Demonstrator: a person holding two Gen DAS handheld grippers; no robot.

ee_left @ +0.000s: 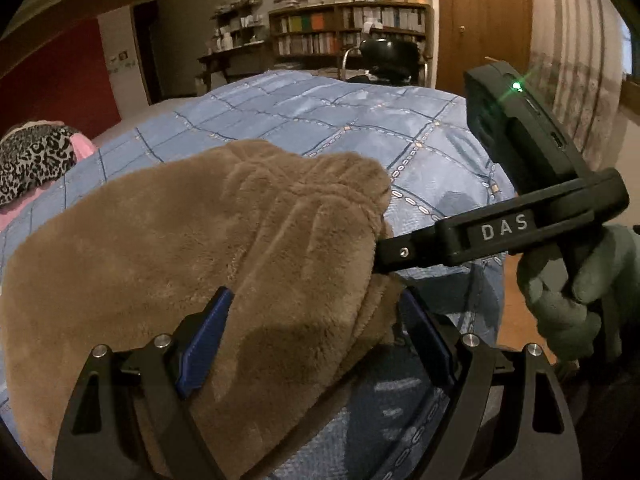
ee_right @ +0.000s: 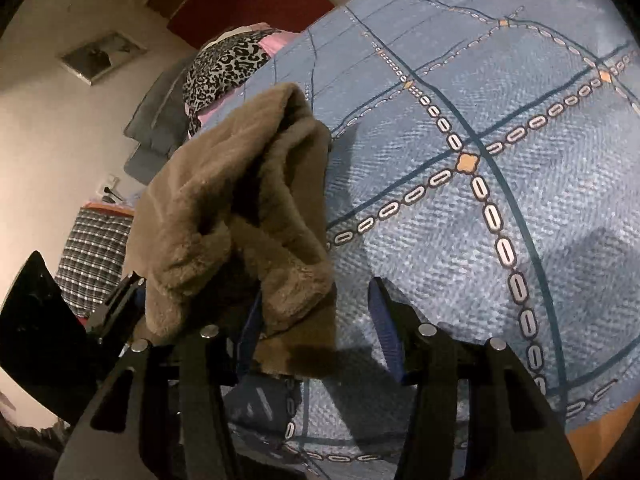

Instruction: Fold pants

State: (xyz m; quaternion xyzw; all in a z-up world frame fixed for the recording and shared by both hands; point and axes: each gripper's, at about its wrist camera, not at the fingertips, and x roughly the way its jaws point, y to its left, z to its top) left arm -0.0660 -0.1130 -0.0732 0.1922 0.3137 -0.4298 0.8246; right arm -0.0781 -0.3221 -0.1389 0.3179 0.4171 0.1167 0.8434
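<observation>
Left wrist view, left to right: a leopard-print cloth (ee_left: 32,160) lies at the far left edge of the bed, on pink fabric. The brown fleece pants (ee_left: 192,248) lie bunched on the blue patterned bedspread (ee_left: 340,120) and fill the left and centre of the view. The left gripper (ee_left: 316,332) is at the near edge of the pants; its blue-padded fingers (ee_left: 208,340) stand wide, with fleece lying between them and no pad visibly pressing on it. Behind the bed stand a bookshelf (ee_left: 348,28), a black chair (ee_left: 384,56) and a wooden door (ee_left: 484,20). At right, the right gripper (ee_left: 390,254), marked "DAS", reaches in with its tip against the right edge of the pants; a gloved hand (ee_left: 568,292) grips its handle.

Right wrist view, left to right: a checked cloth (ee_right: 92,256) lies at the left, below a framed picture (ee_right: 100,56) on the wall. The leopard-print cloth (ee_right: 224,68) is at the far end of the bed. The pants (ee_right: 240,208) rise in a folded bunch over the left finger (ee_right: 248,336) of the right gripper (ee_right: 316,332). The fingers stand at a medium gap; the right finger (ee_right: 386,328) is clear of the fleece, over bare bedspread (ee_right: 480,160). Whether the left pad presses the fabric cannot be told
</observation>
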